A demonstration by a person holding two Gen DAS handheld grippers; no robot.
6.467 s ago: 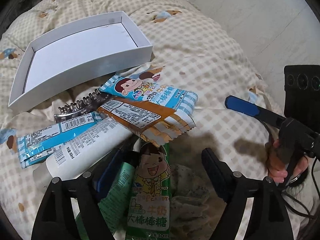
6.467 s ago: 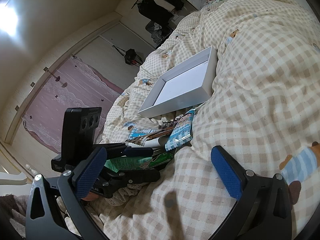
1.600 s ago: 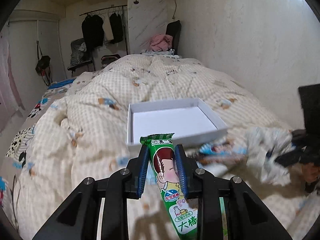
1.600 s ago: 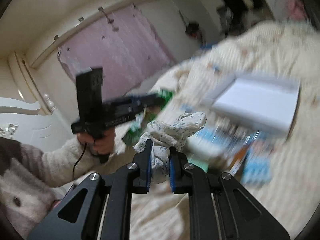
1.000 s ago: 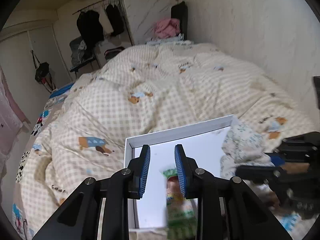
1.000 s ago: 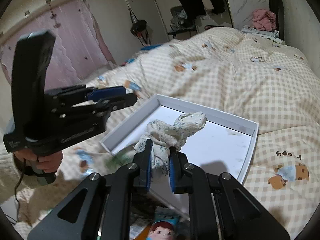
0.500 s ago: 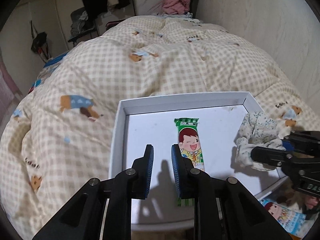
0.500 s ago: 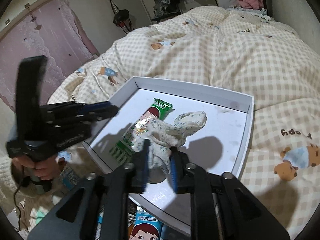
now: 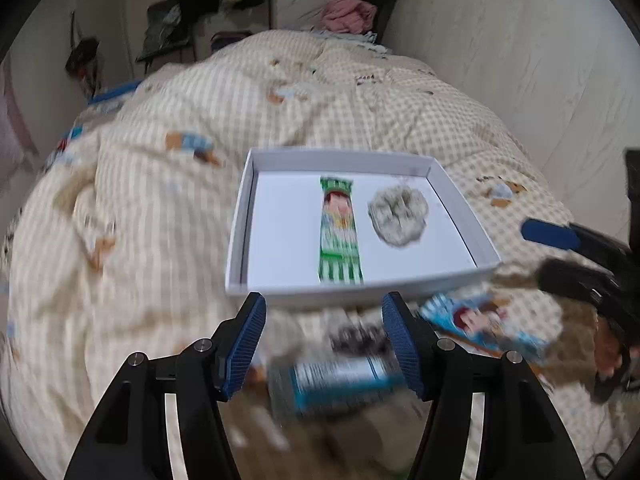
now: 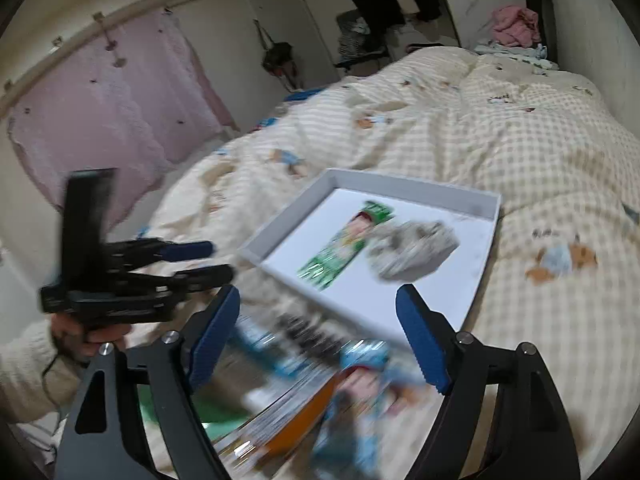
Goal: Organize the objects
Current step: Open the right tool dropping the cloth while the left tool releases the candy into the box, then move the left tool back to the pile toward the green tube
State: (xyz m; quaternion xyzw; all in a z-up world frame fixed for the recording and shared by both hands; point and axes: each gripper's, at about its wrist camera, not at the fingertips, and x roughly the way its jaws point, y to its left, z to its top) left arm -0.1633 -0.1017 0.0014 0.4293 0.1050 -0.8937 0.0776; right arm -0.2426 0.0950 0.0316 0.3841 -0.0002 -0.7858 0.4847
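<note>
A white shallow box (image 9: 240, 216) (image 10: 490, 240) lies on the checked duvet. Inside it lie a green candy packet (image 9: 339, 232) (image 10: 344, 246) and a crumpled speckled cloth (image 9: 398, 216) (image 10: 414, 254), side by side. My left gripper (image 9: 324, 348) is open and empty, hovering just in front of the box's near wall. My right gripper (image 10: 318, 340) is open and empty, above the blurred pile of packets (image 10: 312, 376). The pile also shows in the left wrist view (image 9: 340, 376), with a blue cartoon packet (image 9: 476, 320) to its right.
The checked duvet (image 9: 160, 208) covers the whole bed. A wall (image 9: 540, 60) runs along the right side. Clothes and a chair (image 9: 348, 10) stand beyond the bed's far end. A pink curtain (image 10: 112, 120) hangs on the left.
Both grippers have opened and pulled back from the box. The green packet and the cloth now lie released inside it. Both views are blurred by motion.
</note>
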